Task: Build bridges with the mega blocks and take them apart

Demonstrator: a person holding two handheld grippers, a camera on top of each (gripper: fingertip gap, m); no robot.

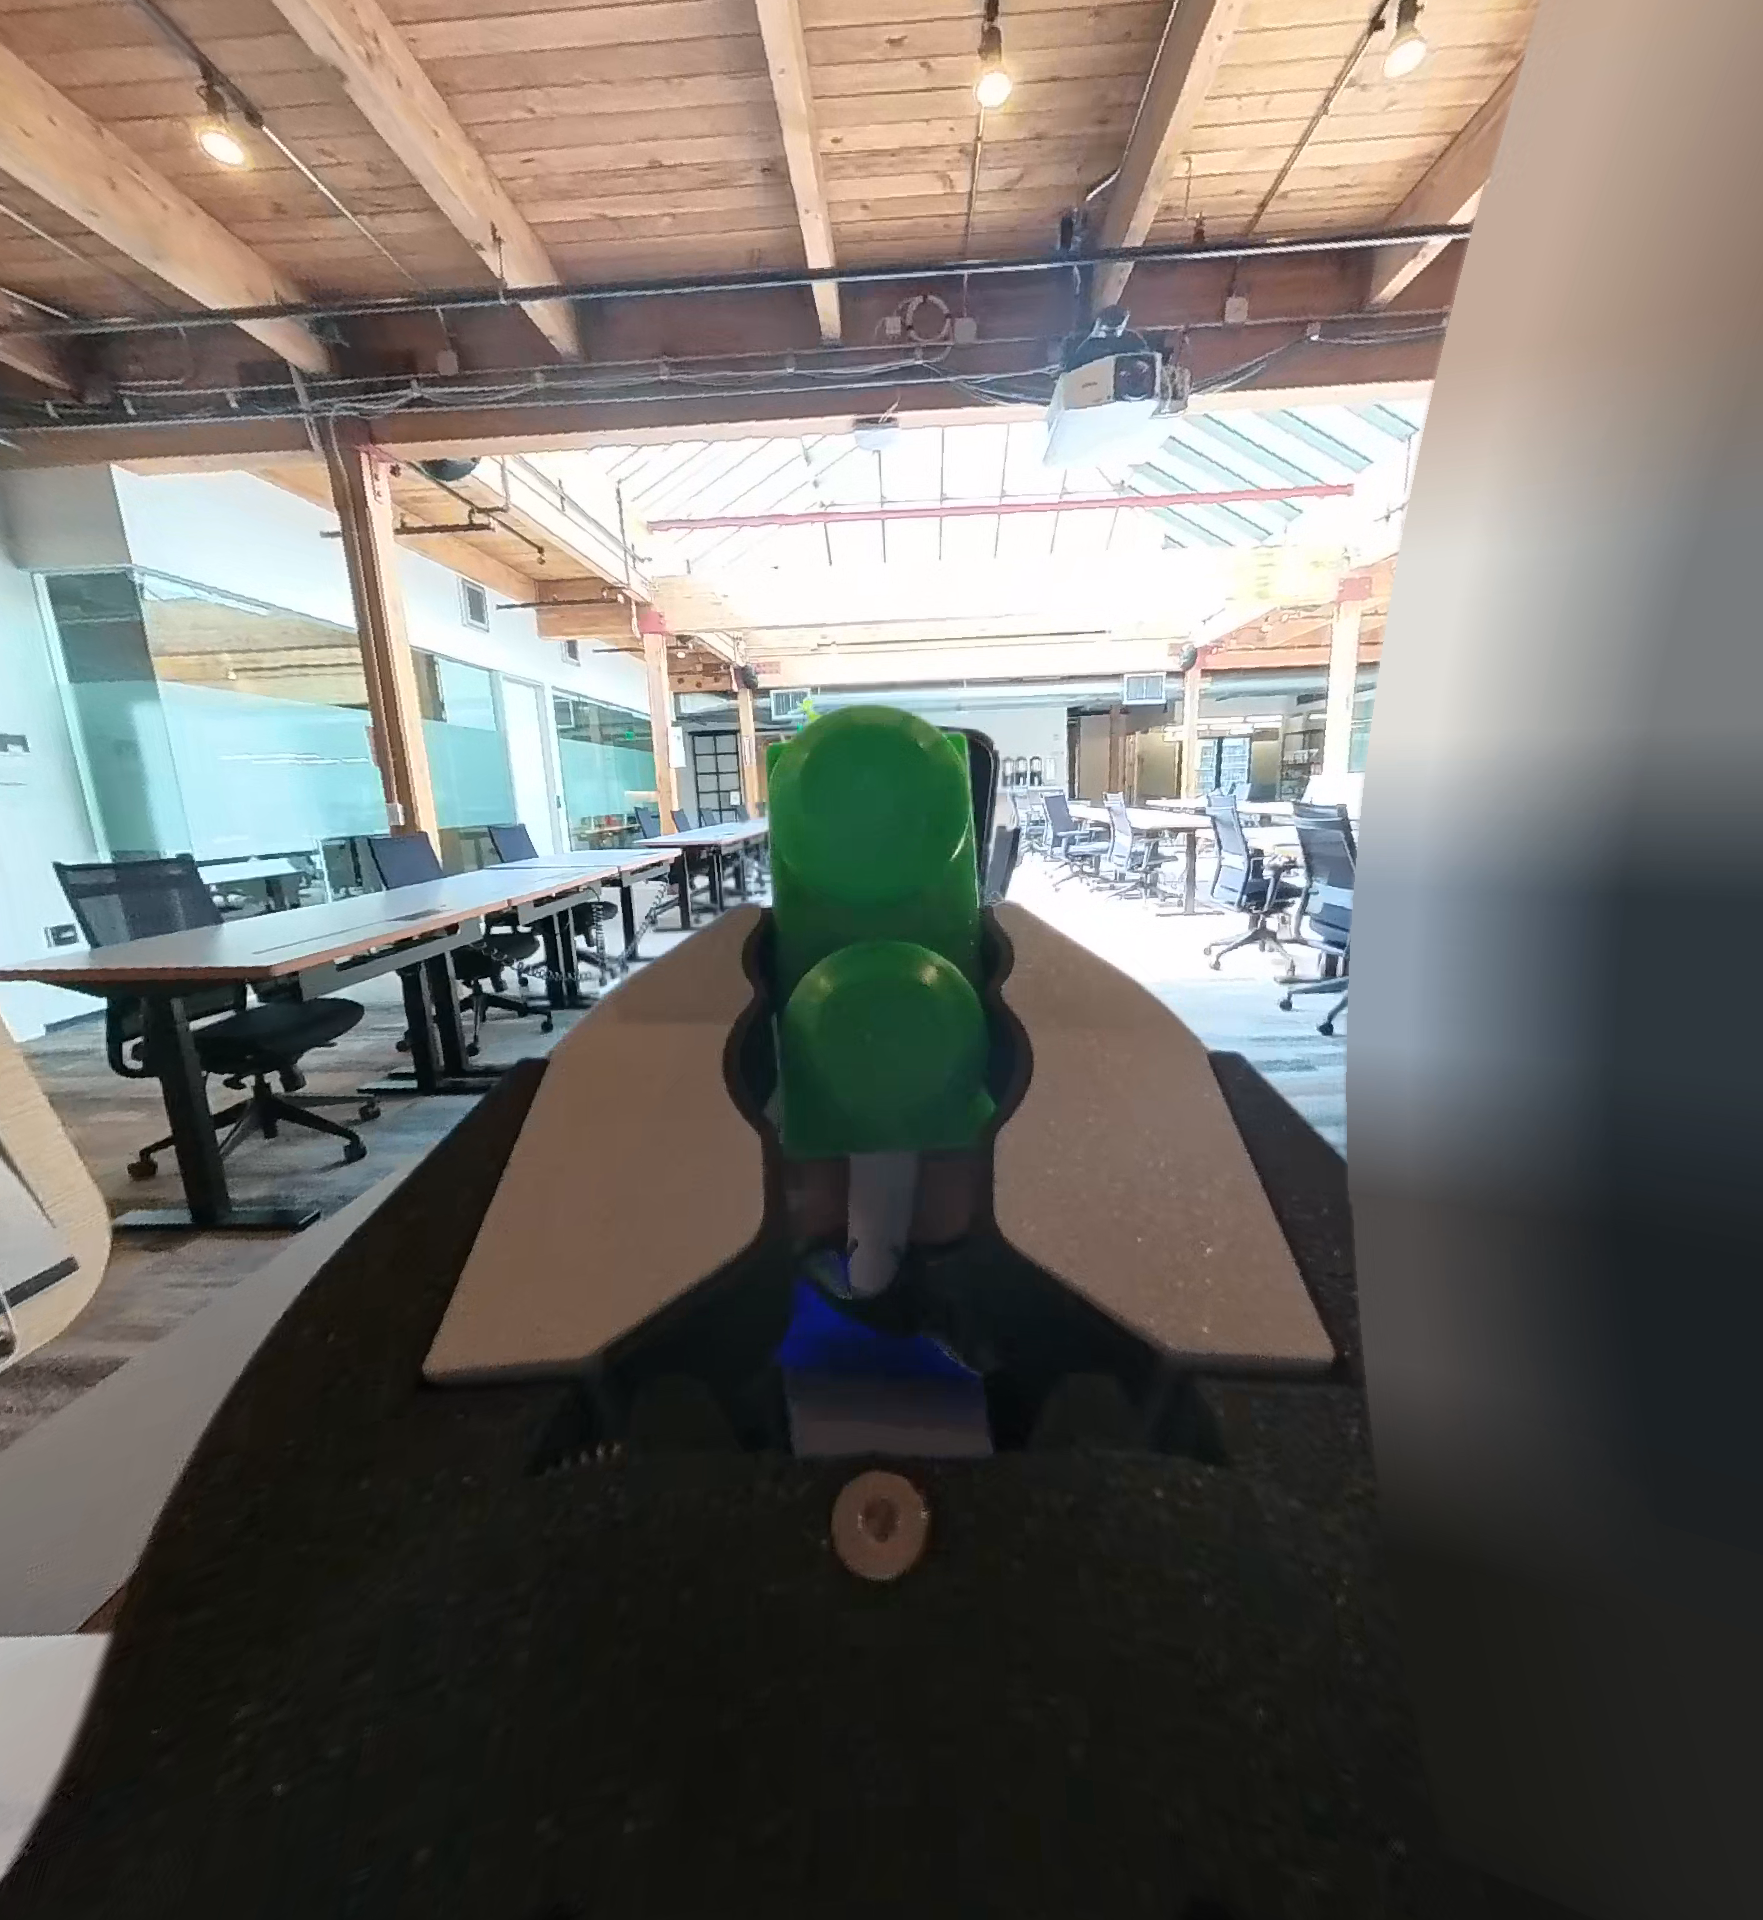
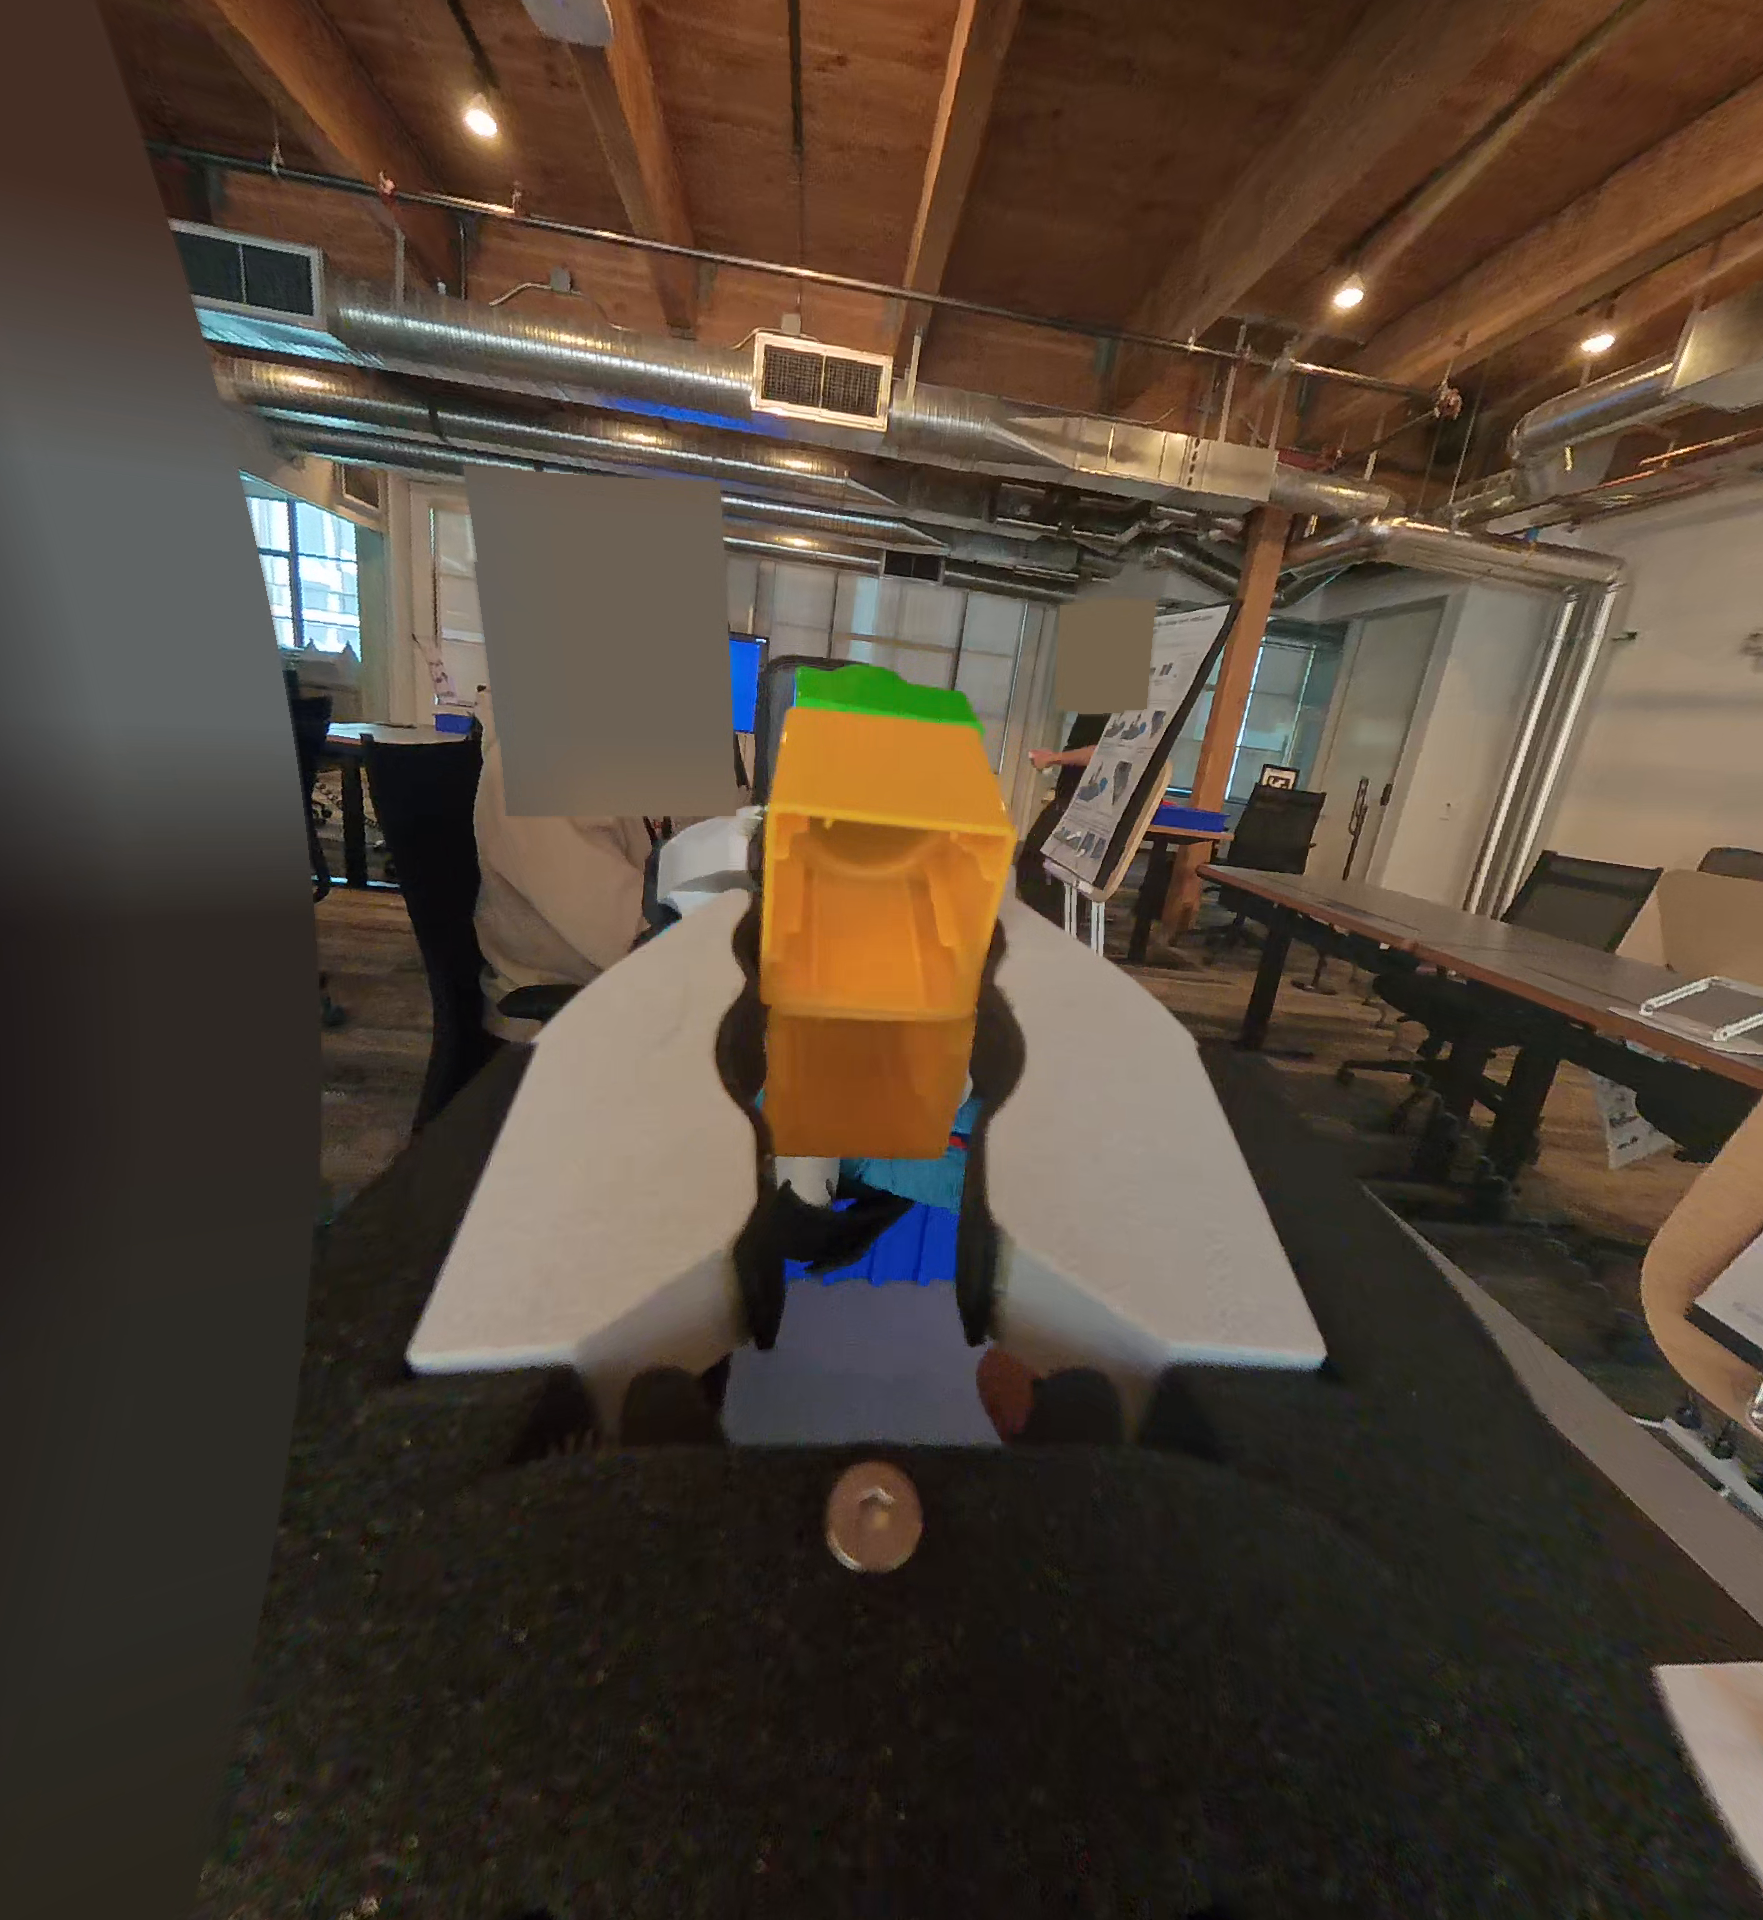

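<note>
In the left wrist view my left gripper [image 1: 877, 935] is shut on a green mega block [image 1: 872, 894], held up in the air with its two round studs facing the camera. In the right wrist view my right gripper [image 2: 872, 935] is shut on an orange block [image 2: 877, 914] whose hollow underside faces the camera. A green block [image 2: 887, 694] sits against the orange block's far end. I cannot tell if the two are pressed together. Something blue [image 2: 877, 1257] shows low between the right fingers, and also between the left fingers [image 1: 856, 1340].
An open office lies behind: desks and black chairs on the left [image 1: 233, 956] and a long desk on the right [image 2: 1479, 935]. A poster board on a stand [image 2: 1116, 790] is mid-right. A seated person [image 2: 565, 894] is behind the orange block. The grippers are tip to tip, or close to it.
</note>
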